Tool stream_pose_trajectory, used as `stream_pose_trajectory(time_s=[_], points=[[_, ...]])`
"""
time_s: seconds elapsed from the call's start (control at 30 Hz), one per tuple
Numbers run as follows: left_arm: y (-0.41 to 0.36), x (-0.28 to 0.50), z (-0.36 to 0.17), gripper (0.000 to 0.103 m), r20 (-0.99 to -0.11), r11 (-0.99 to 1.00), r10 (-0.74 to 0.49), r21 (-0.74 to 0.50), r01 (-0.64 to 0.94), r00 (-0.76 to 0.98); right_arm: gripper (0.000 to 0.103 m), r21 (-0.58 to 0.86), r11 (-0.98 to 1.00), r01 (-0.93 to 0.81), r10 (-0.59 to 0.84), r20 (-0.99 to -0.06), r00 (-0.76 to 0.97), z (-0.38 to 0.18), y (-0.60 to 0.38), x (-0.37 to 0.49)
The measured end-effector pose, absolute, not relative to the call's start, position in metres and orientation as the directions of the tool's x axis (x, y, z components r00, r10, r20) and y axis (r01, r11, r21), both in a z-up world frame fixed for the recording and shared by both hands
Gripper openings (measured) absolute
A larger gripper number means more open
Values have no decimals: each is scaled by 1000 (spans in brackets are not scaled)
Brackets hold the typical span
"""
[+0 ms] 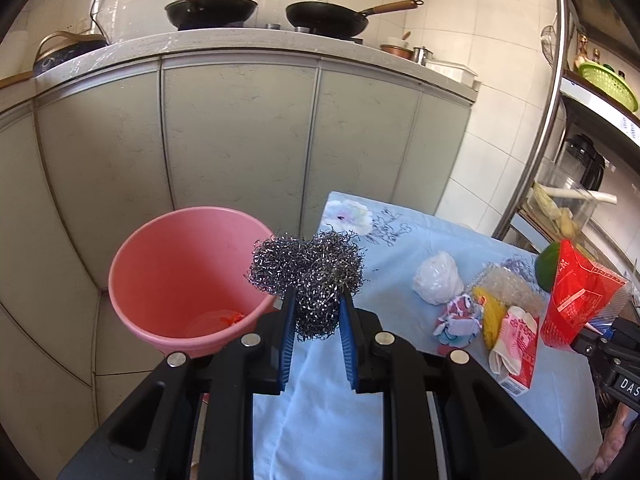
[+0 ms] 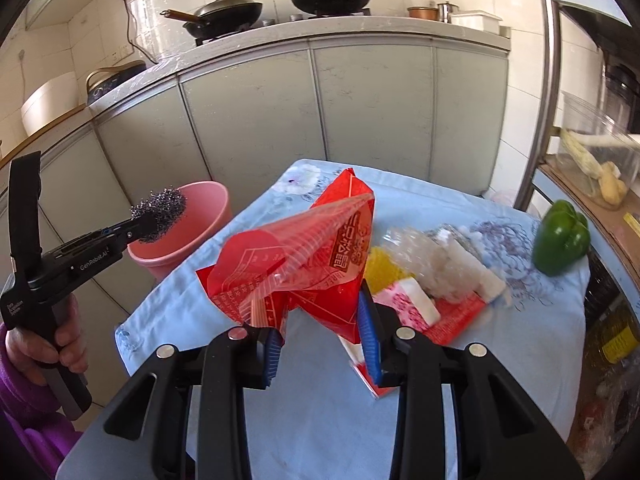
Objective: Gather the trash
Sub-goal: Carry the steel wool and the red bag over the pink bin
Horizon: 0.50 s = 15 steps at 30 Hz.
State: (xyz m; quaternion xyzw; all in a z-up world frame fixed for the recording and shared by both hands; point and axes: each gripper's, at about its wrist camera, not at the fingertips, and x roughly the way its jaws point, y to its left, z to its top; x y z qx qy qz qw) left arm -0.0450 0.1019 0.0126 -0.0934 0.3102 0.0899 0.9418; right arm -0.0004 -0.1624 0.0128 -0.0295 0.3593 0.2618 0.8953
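Observation:
My left gripper is shut on a steel wool scourer, held in the air beside the rim of the pink bucket on the floor. In the right wrist view that same left gripper holds the scourer over the bucket. My right gripper is shut on a crumpled red plastic wrapper, lifted above the blue cloth table. The red wrapper also shows at the right of the left wrist view. More trash lies on the table: a white wad, a yellow piece, a pink carton.
A green pepper sits at the table's right edge by a metal shelf. Grey cabinets with pans on the counter stand behind. Something orange lies in the bucket. A hand in a purple sleeve grips the left tool.

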Motion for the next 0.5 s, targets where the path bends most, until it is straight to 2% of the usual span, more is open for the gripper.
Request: stream_pose_trajectory(time_s=[0.5], points=[[138, -43, 13, 20, -594, 925, 222, -122, -359, 773, 34, 110, 782, -614, 515, -670, 535, 18, -89, 24]])
